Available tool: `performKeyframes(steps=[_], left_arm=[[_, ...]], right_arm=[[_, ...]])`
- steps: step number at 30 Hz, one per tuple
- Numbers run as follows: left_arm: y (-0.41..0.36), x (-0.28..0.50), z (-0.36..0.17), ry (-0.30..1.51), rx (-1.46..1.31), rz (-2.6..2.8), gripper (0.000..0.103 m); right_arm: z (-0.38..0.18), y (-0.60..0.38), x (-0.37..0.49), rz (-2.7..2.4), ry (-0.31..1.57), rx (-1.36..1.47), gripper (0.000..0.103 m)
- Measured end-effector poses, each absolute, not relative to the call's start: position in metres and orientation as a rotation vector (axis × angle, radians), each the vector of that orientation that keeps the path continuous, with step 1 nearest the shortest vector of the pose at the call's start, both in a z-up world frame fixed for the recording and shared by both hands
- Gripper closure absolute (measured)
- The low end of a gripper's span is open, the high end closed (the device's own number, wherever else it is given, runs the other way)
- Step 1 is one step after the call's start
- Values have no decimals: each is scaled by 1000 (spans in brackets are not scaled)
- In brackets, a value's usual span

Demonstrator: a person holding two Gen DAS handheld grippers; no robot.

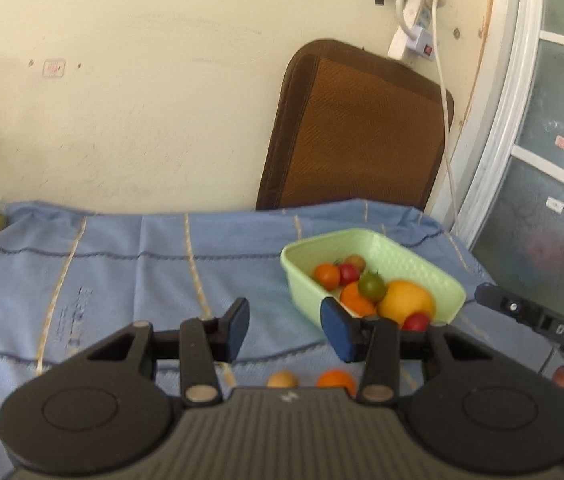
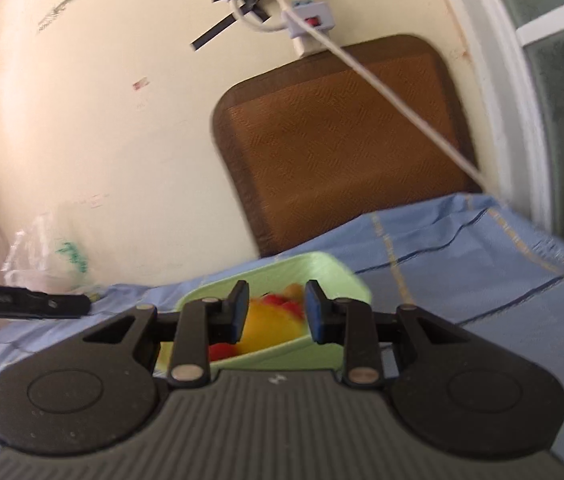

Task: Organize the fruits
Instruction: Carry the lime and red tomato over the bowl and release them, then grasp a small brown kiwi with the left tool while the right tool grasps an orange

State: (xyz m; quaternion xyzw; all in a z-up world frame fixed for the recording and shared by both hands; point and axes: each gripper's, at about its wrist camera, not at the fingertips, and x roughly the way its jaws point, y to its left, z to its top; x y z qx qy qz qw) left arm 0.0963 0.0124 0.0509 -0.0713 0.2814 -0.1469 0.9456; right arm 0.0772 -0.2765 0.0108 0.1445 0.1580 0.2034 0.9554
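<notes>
The left claw [image 1: 285,330] stands part open with nothing between its pads; the right claw [image 2: 277,311] is narrow and empty, hovering over the green tub [image 1: 398,254]. The tub sits on the blue cloth [image 1: 122,280], holding an orange [image 1: 406,300] and tomatoes [image 1: 372,286]. Two loose fruits [image 1: 336,380] lie just below the left claw. They look light, round, soft and likely to roll; take them gently across the middle.

**Lots of room on the left, crowded on the right**

The blue cloth [image 1: 130,264] on the table is bare on the left and in the middle, so a hand can pass there. On the right stands the green basket [image 1: 422,264], full of fruit. Two small fruits, a tan one [image 1: 282,380] and an orange one [image 1: 335,380], lie near in front. Behind, a brown mat [image 1: 362,128] leans on the wall, and a white cord [image 1: 447,128] hangs beside it.
</notes>
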Motion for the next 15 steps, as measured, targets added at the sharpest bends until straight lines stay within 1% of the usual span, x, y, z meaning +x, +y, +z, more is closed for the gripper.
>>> performKeyframes(steps=[2,6,10,15], left_arm=[[18,95,42,598,-136,-305,63],[21,99,24,646,-163,-353,63],[24,108,10,678,-207,-371,63],[39,108,8,677,-271,-371,63]], right_arm=[[10,-262,67,487,364,251,70],[6,-213,52,571,455,80,70],[-8,-172,68,573,532,-18,69],[-18,-148,97,545,586,-68,68]])
